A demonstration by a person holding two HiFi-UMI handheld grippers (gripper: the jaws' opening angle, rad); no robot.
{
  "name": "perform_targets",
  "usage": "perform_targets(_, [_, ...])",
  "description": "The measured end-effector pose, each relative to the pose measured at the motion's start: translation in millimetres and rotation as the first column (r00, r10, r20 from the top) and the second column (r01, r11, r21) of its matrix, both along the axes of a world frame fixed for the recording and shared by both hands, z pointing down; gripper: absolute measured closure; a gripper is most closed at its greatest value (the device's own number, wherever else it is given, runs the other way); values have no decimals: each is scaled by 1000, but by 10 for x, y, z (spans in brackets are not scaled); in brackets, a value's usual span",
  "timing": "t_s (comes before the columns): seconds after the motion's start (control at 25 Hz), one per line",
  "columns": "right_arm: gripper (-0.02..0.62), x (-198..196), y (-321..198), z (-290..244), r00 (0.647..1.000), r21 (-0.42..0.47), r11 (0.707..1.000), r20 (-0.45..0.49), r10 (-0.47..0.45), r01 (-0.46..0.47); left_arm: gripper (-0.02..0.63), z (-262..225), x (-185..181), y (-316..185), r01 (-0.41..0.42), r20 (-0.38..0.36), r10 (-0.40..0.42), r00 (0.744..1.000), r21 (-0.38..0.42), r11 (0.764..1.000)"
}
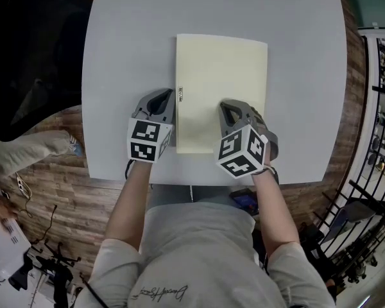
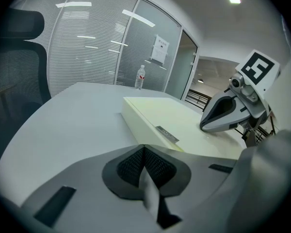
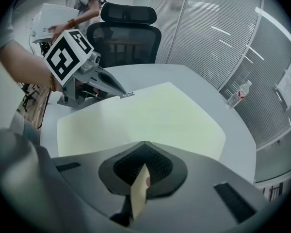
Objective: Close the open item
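both claws pinched shut at a pale folder that looks already closed
low in the centre of the head view, the left gripper point(image 1: 164, 96) is sitting with its jaws together on nothing, just beside the folder's point(image 1: 221, 76) left edge. the right gripper point(image 1: 228, 106), likewise closed and empty, is seemingly resting on the cover. the folder is lying flat mid-table point(image 1: 115, 76). risk: the cover springing up on release, or a sideways nudge sliding it.

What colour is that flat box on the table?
The flat box is pale yellow; the head view shows it best.
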State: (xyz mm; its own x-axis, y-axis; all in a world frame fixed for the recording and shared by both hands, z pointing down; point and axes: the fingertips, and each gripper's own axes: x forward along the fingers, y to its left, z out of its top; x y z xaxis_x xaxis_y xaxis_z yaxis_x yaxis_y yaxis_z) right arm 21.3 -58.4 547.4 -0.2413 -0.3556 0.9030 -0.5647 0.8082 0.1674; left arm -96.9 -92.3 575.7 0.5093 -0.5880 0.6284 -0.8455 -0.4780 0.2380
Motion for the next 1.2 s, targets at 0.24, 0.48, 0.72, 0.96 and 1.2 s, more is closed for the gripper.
perform_targets(0.24, [583,-21,1,30,1000,1,1000,-28,-14,14,597,3,-12,-5,1,-1,-1,1000,3,1000])
perform_targets(0.48, [583,-30,8,47,999,-16,1000,-34,-22,21,598,1,-11,2,2,3,-2,1000,0,1000])
perform_targets(0.72, [583,-47,8,66,998,-18,999,-47,-33,32,597,6,-21,-2,7,5,-7,1000,1,1000])
perform_targets(0.96, [582,-30,-6,-13,1000,3,1000,-7,-9,9,597,17,-21,-18,3,15,-3,1000,0,1000])
perform_targets(1.2, [581,-1,-22,-76,1000,33,999,21,16,-17,597,7,-6,-40,6,22,-7,1000,0,1000])
